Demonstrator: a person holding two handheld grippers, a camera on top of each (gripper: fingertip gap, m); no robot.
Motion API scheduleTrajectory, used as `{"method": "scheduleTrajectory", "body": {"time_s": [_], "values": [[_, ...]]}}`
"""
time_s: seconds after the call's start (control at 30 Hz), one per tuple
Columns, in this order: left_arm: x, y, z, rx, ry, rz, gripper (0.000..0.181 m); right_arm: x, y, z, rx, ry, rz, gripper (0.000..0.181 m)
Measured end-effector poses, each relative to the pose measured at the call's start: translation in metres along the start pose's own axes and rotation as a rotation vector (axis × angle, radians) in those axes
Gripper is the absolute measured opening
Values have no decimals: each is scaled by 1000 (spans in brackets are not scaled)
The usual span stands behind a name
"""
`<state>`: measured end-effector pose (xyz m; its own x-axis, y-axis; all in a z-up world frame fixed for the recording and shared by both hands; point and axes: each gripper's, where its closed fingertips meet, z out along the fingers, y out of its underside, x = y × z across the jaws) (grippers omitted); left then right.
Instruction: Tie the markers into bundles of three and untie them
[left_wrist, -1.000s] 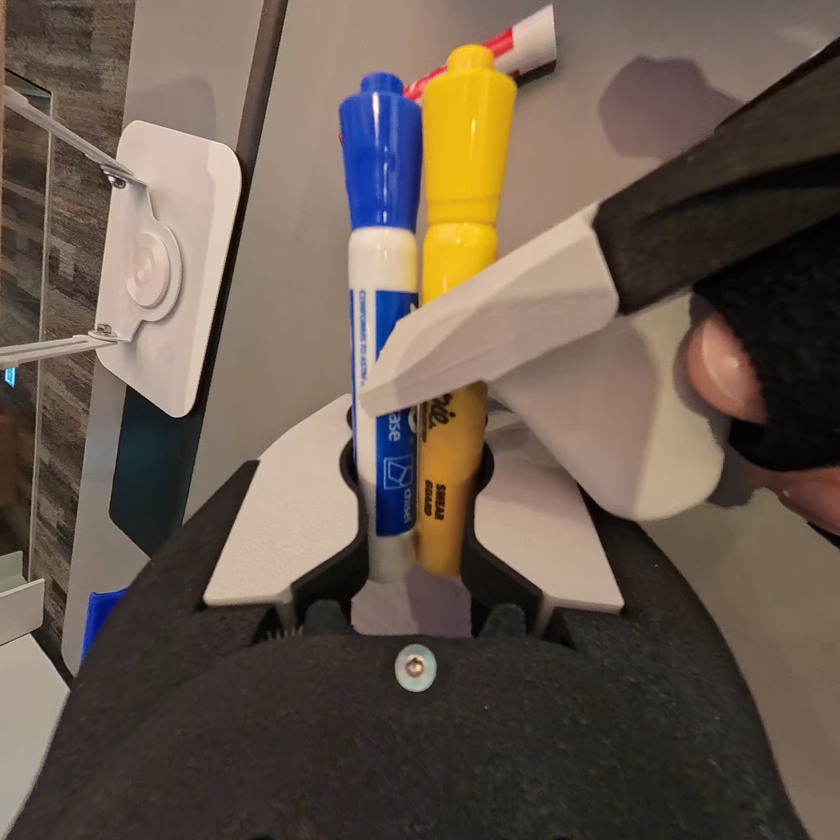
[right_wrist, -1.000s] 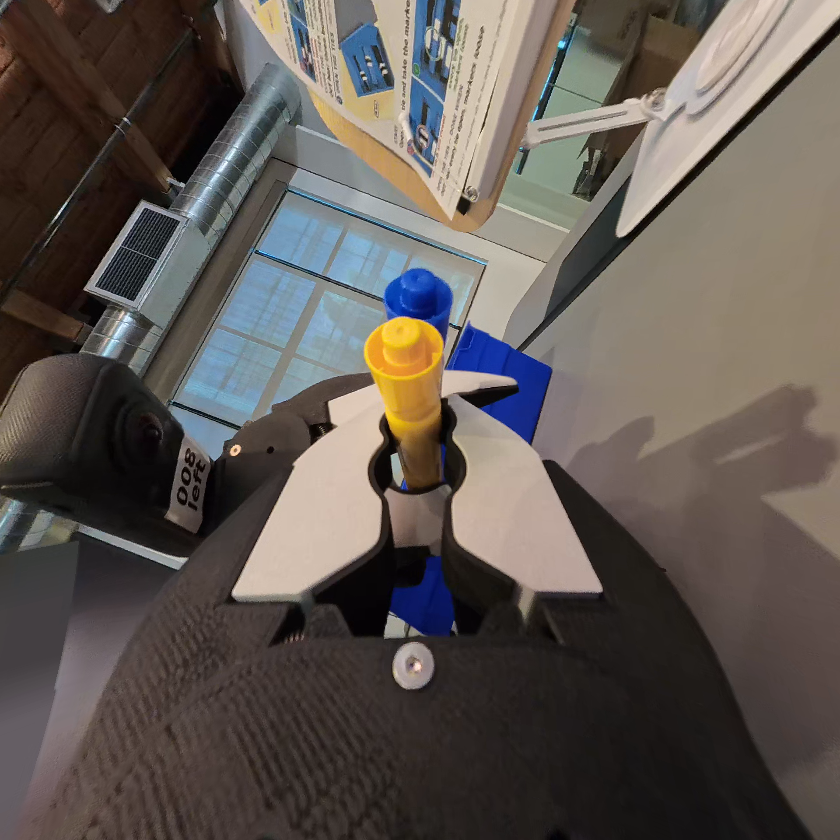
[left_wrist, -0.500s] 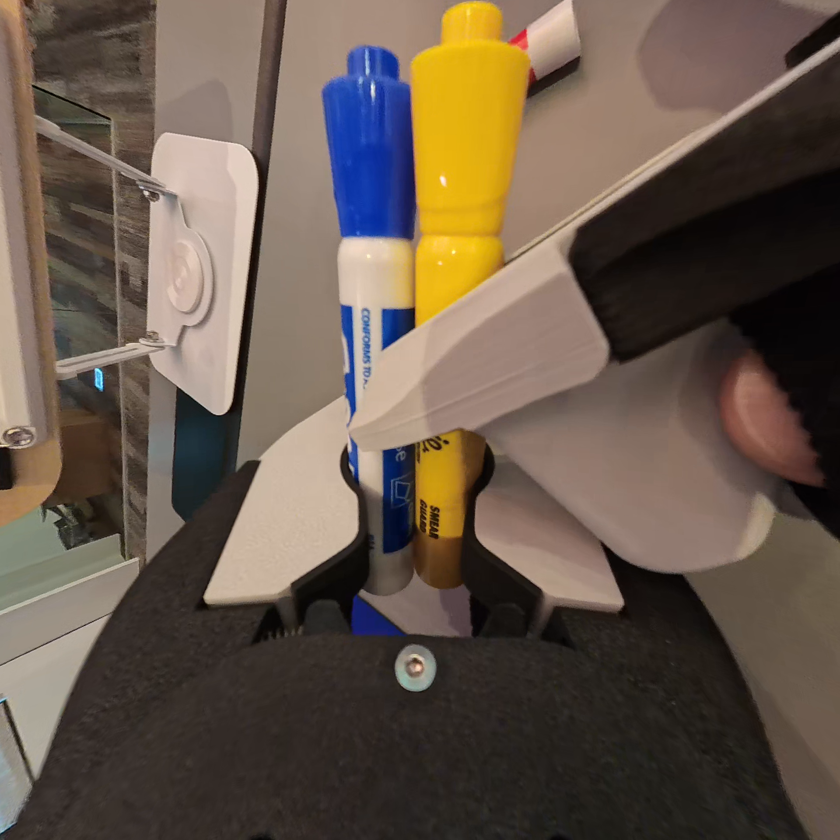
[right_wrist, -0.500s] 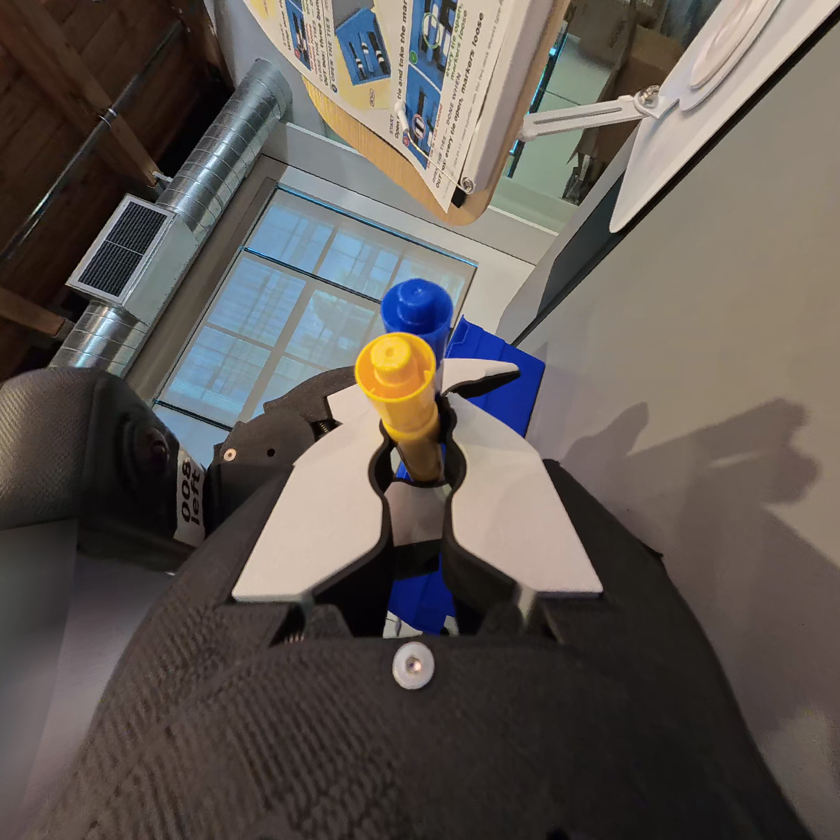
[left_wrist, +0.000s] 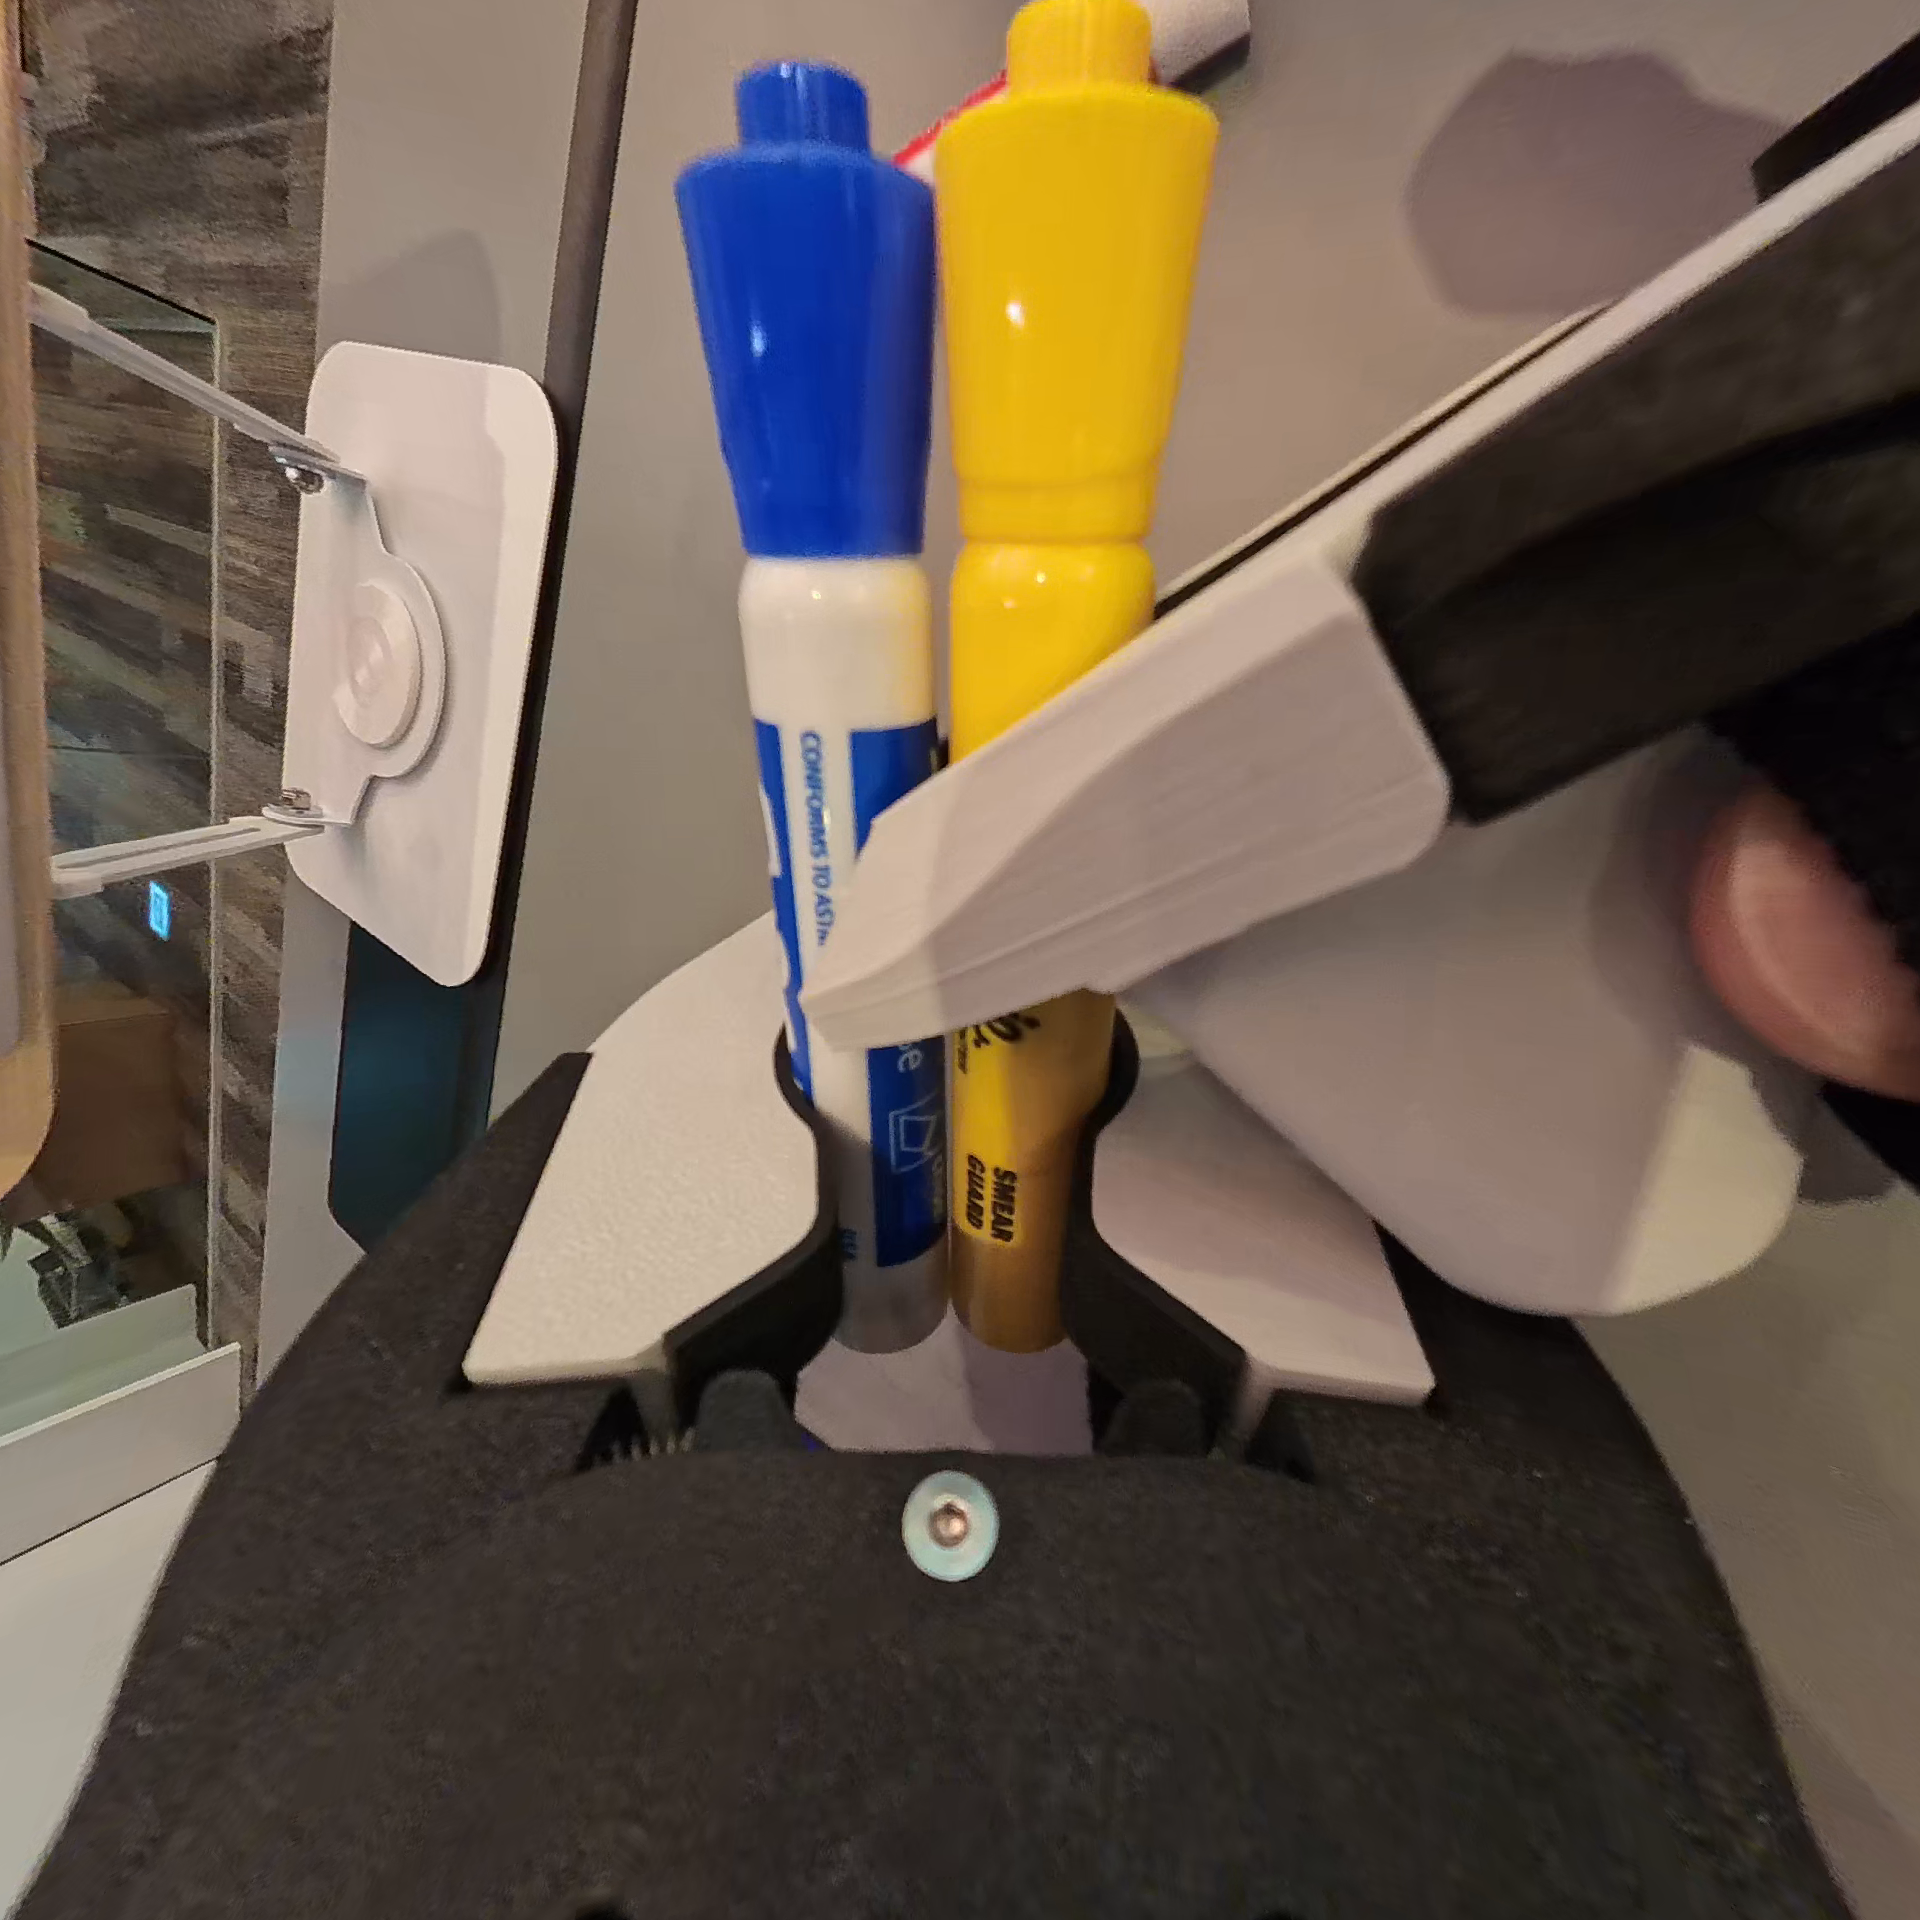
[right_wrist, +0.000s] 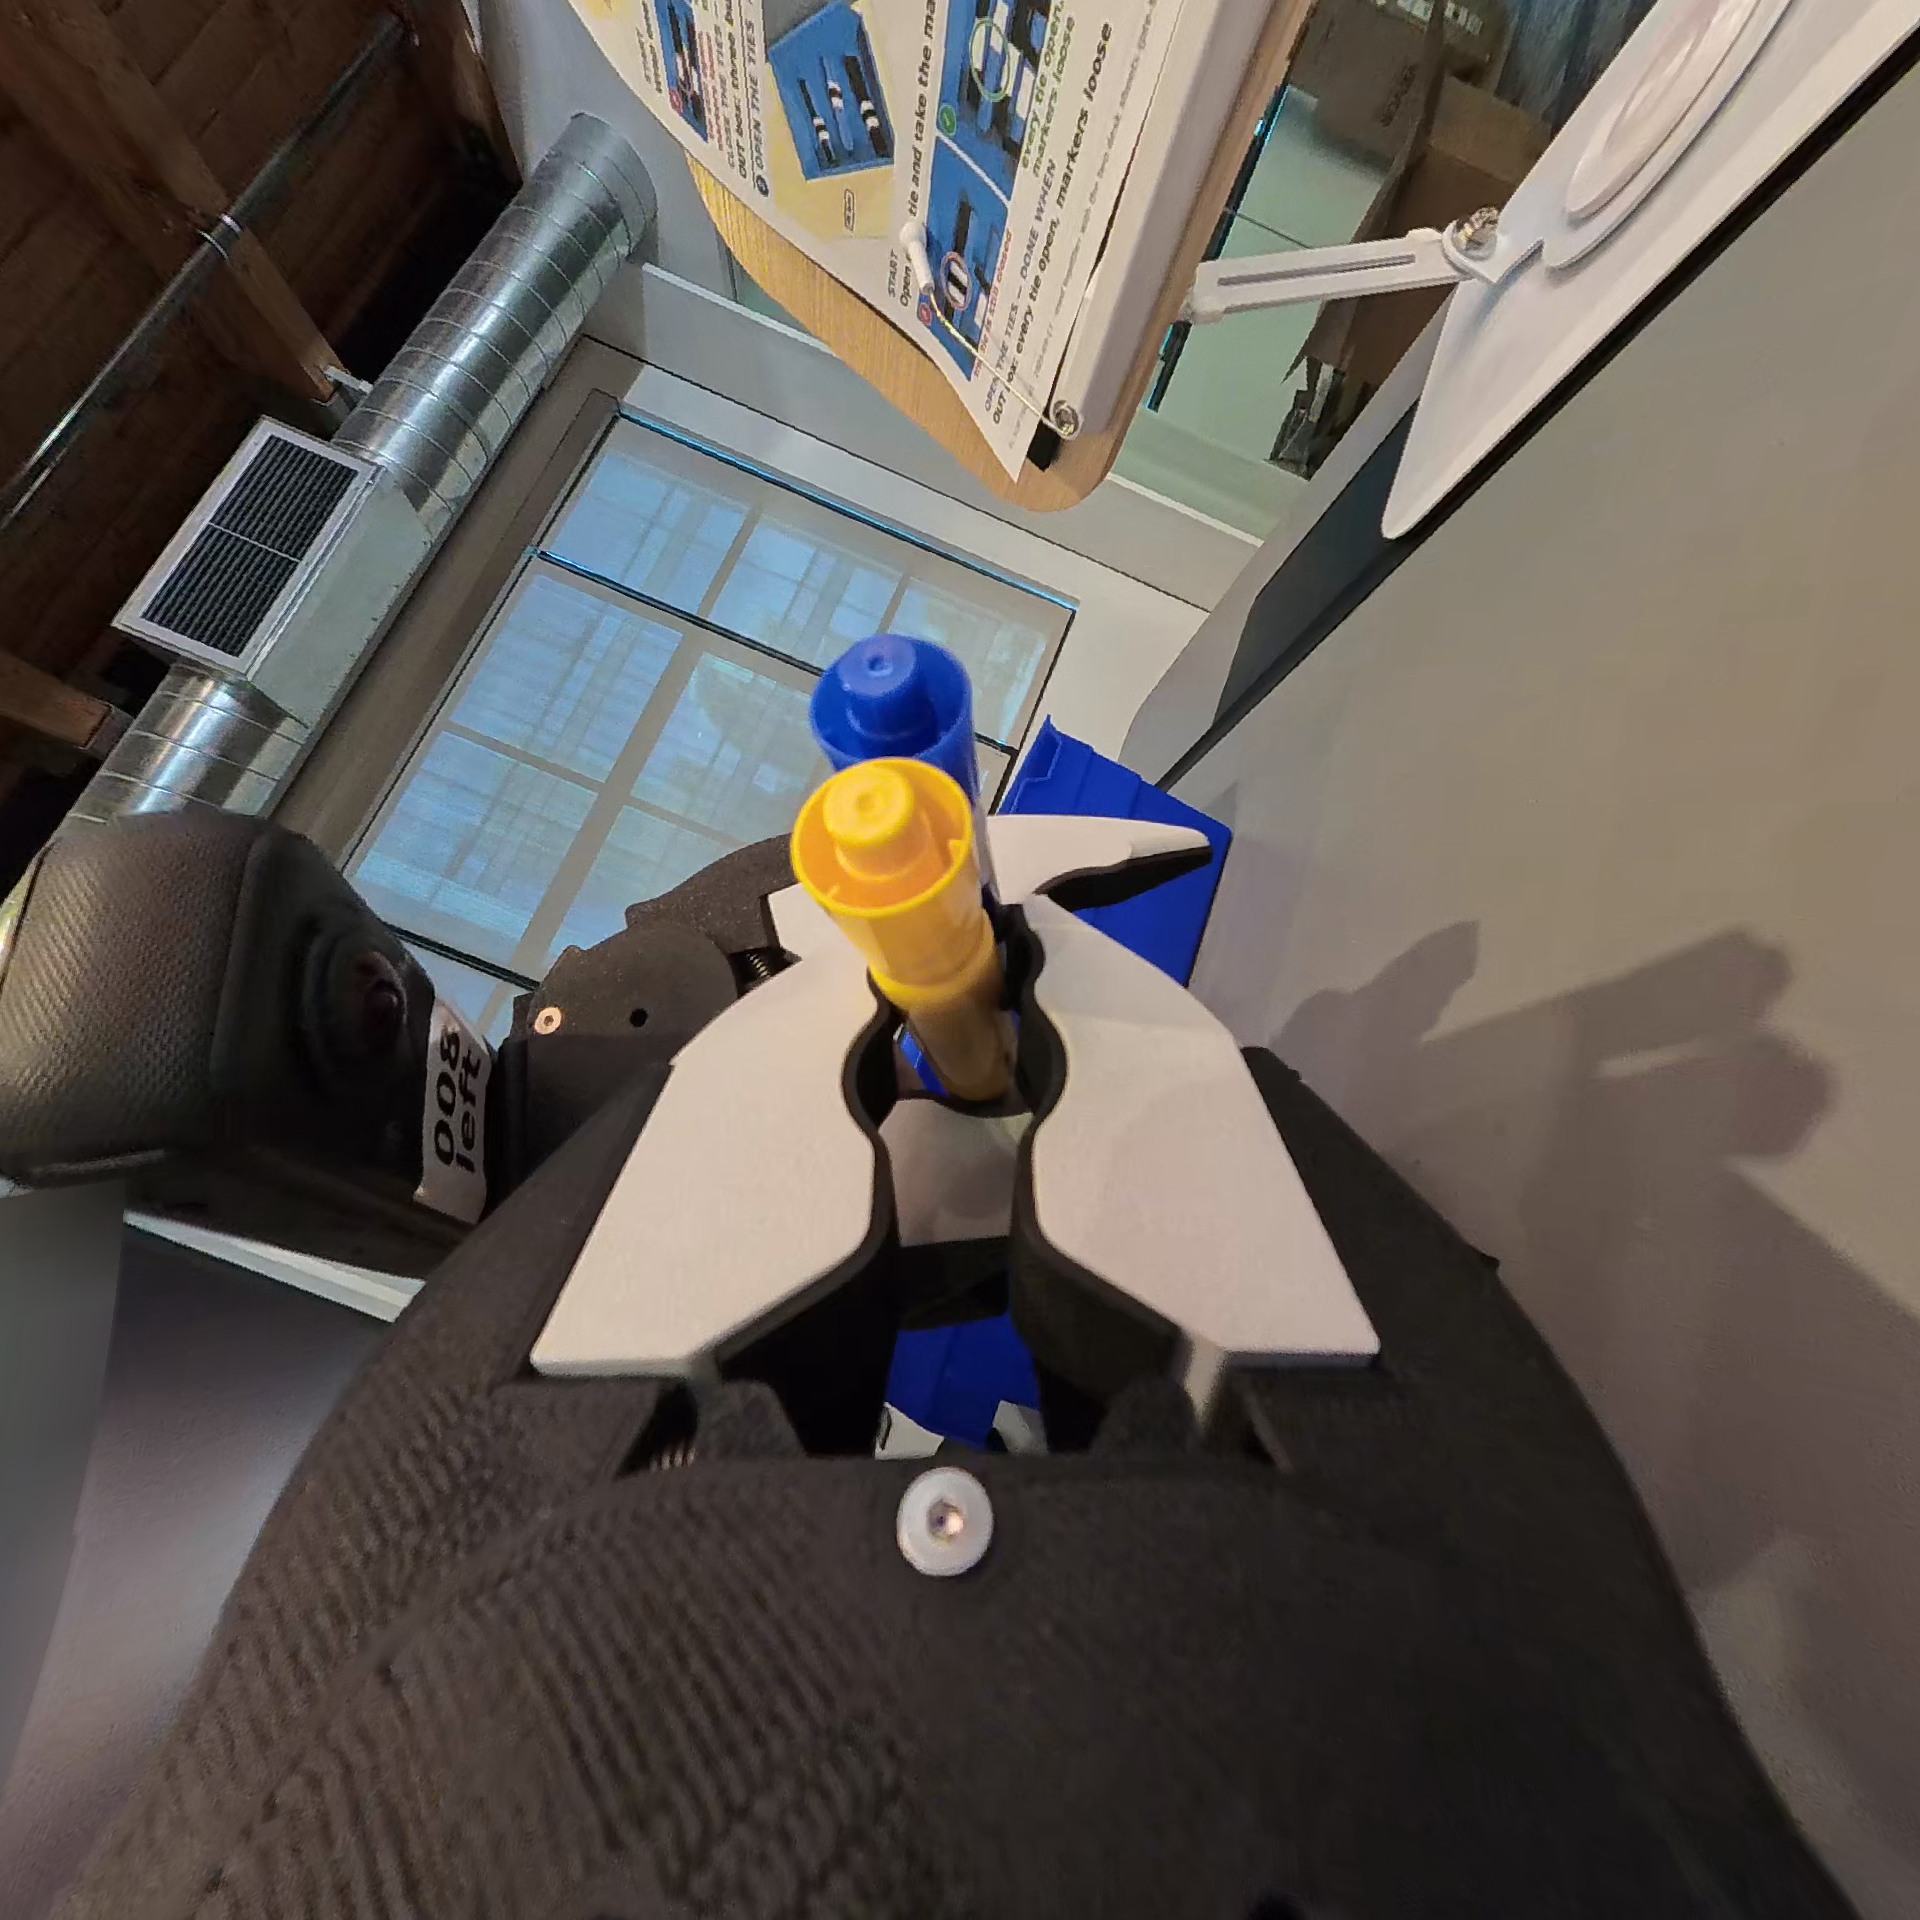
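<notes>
In the left wrist view, the left tongs (left_wrist: 951, 1174) squeeze a blue marker (left_wrist: 821, 644) and a yellow marker (left_wrist: 1049, 623) side by side. The right tongs (left_wrist: 935, 966) cross them.

In the right wrist view, the right tongs (right_wrist: 951, 1039) are closed around the yellow marker (right_wrist: 914, 935); the blue marker (right_wrist: 894, 707) is just behind.

Blue print ran lengthwise down the white barrel of the blue marker (left_wrist: 831, 727), and black print sat on a gold label low on the yellow marker (left_wrist: 1049, 644). A white sticker (right_wrist: 457, 1081) with black characters was stuck on the left gripper's black housing. An illustrated instruction sheet (right_wrist: 935, 187) bearing text hung on a board.
</notes>
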<state>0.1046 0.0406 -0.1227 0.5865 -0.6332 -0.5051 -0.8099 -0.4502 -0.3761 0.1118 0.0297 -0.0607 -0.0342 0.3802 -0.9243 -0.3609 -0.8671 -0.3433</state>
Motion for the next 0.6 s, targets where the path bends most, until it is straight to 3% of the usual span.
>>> {"method": "scheduleTrajectory", "body": {"time_s": [0.03, 0.4, 0.6], "values": [[1, 0, 0, -4, 4, -5, 48, 0, 0, 0, 2, 1, -1, 20], [2, 4, -1, -33, 24, 2, 48, 0, 3, 0, 0, 10, -25, 20], [-3, 0, -11, 30, 69, -45, 44, -11, 1, 4, -35, -34, -88, 24]]}}
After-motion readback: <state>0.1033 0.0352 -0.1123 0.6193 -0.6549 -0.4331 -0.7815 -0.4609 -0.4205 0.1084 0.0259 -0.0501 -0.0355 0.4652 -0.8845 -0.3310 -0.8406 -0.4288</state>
